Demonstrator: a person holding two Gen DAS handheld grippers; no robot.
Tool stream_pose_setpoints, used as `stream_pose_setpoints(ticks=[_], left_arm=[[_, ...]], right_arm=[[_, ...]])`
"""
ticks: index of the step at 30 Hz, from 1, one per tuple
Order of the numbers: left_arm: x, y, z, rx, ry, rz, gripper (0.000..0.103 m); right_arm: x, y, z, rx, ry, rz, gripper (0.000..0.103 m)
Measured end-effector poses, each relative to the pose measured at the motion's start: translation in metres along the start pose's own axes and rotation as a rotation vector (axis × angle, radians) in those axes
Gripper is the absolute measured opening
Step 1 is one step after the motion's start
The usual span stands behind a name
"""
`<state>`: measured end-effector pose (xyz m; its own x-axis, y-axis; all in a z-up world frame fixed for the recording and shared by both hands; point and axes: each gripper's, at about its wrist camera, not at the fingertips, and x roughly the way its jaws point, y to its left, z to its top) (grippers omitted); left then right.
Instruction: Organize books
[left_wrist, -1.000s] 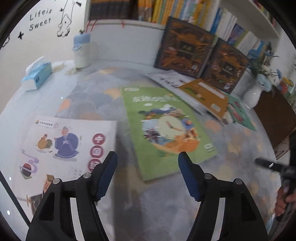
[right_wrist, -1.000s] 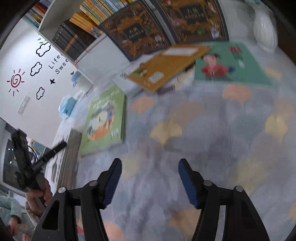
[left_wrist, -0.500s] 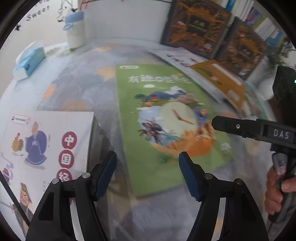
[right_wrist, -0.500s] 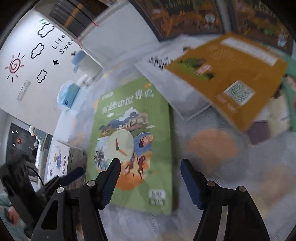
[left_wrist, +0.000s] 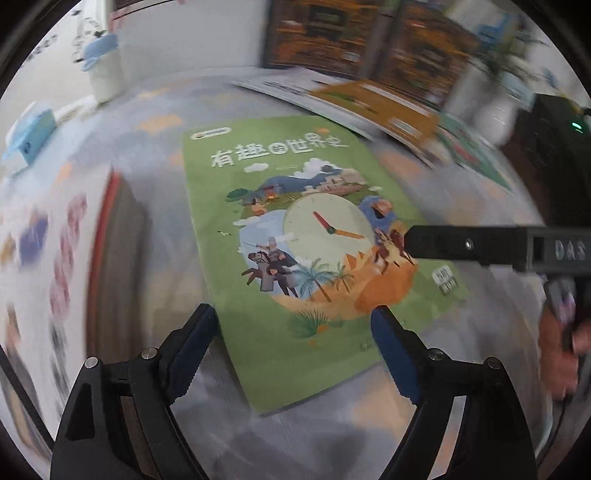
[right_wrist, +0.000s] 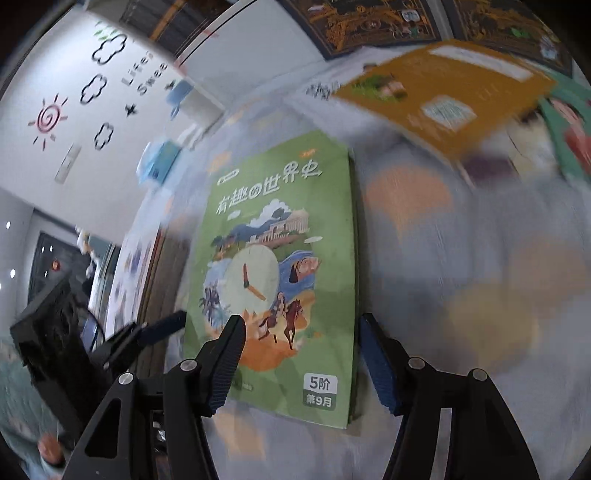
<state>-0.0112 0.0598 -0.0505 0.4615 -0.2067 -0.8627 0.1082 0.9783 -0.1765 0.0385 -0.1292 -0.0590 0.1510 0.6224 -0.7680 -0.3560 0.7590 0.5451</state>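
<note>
In the left wrist view, the left gripper is standing with its blue-padded fingers spread wide, gripping nothing. It is pointing forward and down over the grey patterned mat, low at the bottom of the frame. The green book is lying flat on that mat, its near edge sitting between the two fingertips, though contact cannot be told. The right gripper is reaching in from the right edge, its black finger hanging over the book's right part (the other finger is not showing here). A white-covered book, blurred, is lying just to the left of the green one.

In the right wrist view, the right gripper is also holding its fingers wide apart and empty. It is aiming down at the green book, whose lower right corner and right edge are lying between the fingertips. The left gripper is showing at the book's left side. An orange book is resting farther back, overlapping others (all blurred).
</note>
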Motion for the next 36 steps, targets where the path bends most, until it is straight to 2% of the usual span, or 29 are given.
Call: stream_pose_setpoints(ticks=[3,5,7,8,9,10,15,17,19,22,27,32,36], left_arm=[[-0.023,-0.003,-0.048,-0.013,0.0,-0.127,0.083],[-0.035,0.002,-0.068,-0.054,0.008,-0.214,0.083],[-0.041,0.009,-0.079,-0.103,0.017,-0.284,0.069],[-0.041,0.011,-0.08,-0.108,0.018,-0.301,0.065],[-0.038,0.014,-0.08,-0.112,0.016,-0.303,0.058],[-0.036,0.016,-0.078,-0.122,0.013,-0.304,0.056],[-0.027,0.017,-0.062,-0.116,0.014,-0.298,0.052],[-0.025,0.018,-0.059,-0.116,0.006,-0.305,0.052],[-0.025,0.021,-0.059,-0.112,-0.009,-0.306,0.048],[-0.025,0.017,-0.058,-0.074,-0.026,-0.28,0.045],[-0.025,0.021,-0.058,-0.085,-0.03,-0.287,0.044],[-0.029,0.025,-0.056,-0.111,0.008,-0.297,0.044],[-0.04,0.023,-0.058,-0.091,-0.001,-0.273,0.044]], right_arm=[[-0.016,-0.002,-0.049,-0.004,0.057,0.061,0.062],[-0.029,0.0,-0.092,-0.037,0.111,0.12,0.062],[-0.037,-0.001,-0.117,-0.071,0.136,0.158,0.059],[-0.042,-0.006,-0.127,-0.075,0.123,0.171,0.057],[-0.044,-0.01,-0.13,-0.07,0.112,0.176,0.05],[-0.044,-0.018,-0.13,-0.046,0.099,0.192,0.046],[-0.033,-0.041,-0.109,0.023,0.082,0.317,0.041],[-0.028,-0.048,-0.1,0.038,0.083,0.333,0.033],[-0.027,-0.056,-0.1,0.061,0.079,0.323,0.018],[-0.03,-0.065,-0.106,0.086,0.067,0.35,0.017],[-0.035,-0.061,-0.111,0.065,0.035,0.311,0.018],[-0.041,-0.037,-0.113,-0.008,-0.002,0.207,0.021],[-0.054,-0.015,-0.117,-0.073,-0.04,0.19,0.021]])
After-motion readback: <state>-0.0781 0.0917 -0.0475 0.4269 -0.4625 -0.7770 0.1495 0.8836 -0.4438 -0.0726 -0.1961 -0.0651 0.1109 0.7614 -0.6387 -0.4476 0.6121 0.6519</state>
